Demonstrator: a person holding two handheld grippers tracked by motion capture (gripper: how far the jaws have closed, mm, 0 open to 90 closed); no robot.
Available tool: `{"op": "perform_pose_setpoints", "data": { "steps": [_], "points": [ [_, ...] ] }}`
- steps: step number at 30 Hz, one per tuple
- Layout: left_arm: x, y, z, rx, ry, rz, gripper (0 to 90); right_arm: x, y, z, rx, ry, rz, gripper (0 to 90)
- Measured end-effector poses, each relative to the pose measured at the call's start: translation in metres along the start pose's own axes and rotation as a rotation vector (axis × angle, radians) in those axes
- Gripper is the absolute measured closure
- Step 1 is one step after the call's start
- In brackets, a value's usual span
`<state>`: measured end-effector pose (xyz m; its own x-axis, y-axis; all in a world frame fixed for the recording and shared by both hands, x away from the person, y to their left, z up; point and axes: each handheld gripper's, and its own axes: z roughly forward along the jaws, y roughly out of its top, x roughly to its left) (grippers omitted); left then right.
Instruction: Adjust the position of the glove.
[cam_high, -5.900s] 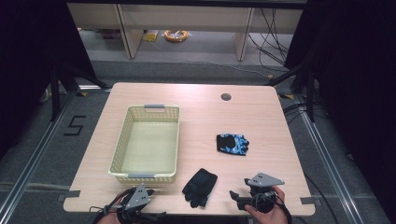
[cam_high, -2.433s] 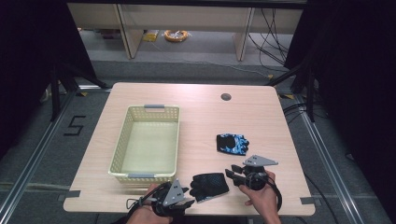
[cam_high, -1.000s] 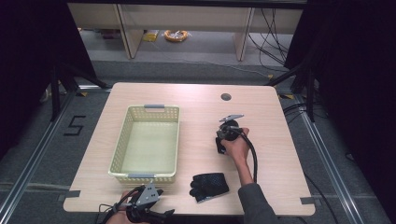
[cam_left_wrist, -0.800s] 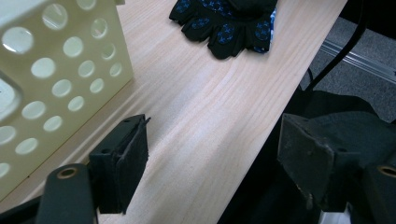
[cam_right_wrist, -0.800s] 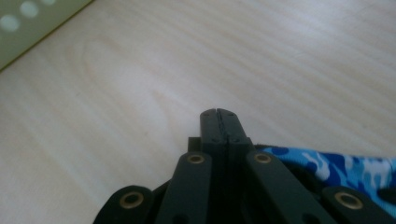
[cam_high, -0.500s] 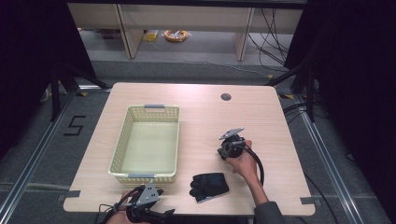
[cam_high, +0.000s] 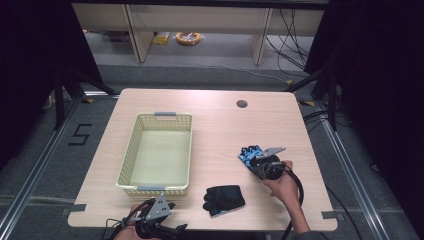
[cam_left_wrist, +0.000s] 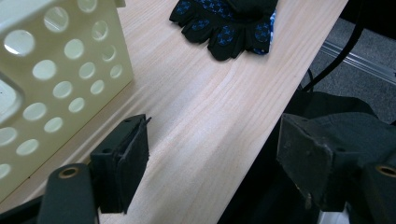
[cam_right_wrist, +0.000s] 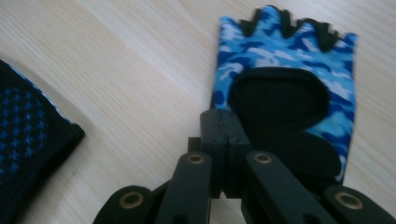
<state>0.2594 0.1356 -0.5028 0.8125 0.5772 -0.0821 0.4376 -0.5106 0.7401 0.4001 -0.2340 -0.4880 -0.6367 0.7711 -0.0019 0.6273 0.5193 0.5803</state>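
blue camouflage glove, flat on table

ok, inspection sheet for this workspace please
Surface: wooden table, bare, one round hole.
Job's things: blue glove and black glove lie flat; basket empty.
Clutter: nothing seen.
Grippers: left gripper open, empty, at the near edge; right gripper shut at the blue glove's cuff, grip unclear.
Cables: right gripper's cable trails off the table.
Surroundings: grey floor, yellow coil.

The right gripper, clamped on the blue glove, has dragged it toward five o'clock.
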Motion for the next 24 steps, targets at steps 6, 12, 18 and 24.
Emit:
{"op": "perform_pose_setpoints", "data": {
  "steps": [6,12,18,24],
  "points": [
    [0.001,0.001,-0.001,0.002,0.005,0.028,24.8,-0.014,-0.007,-0.012,0.012,-0.039,0.03,90.0],
    [0.0,0.0,0.0,0.012,0.007,0.017,24.9,-0.027,-0.013,-0.01,-0.022,-0.093,0.024,90.0],
    [0.001,0.001,0.0,0.008,0.005,0.039,24.9,-0.04,-0.015,-0.011,0.022,-0.12,0.061,90.0],
    [0.0,0.0,0.0,0.008,0.003,0.016,24.9,-0.046,-0.013,-0.007,0.035,-0.131,0.032,90.0]
  ]
}}
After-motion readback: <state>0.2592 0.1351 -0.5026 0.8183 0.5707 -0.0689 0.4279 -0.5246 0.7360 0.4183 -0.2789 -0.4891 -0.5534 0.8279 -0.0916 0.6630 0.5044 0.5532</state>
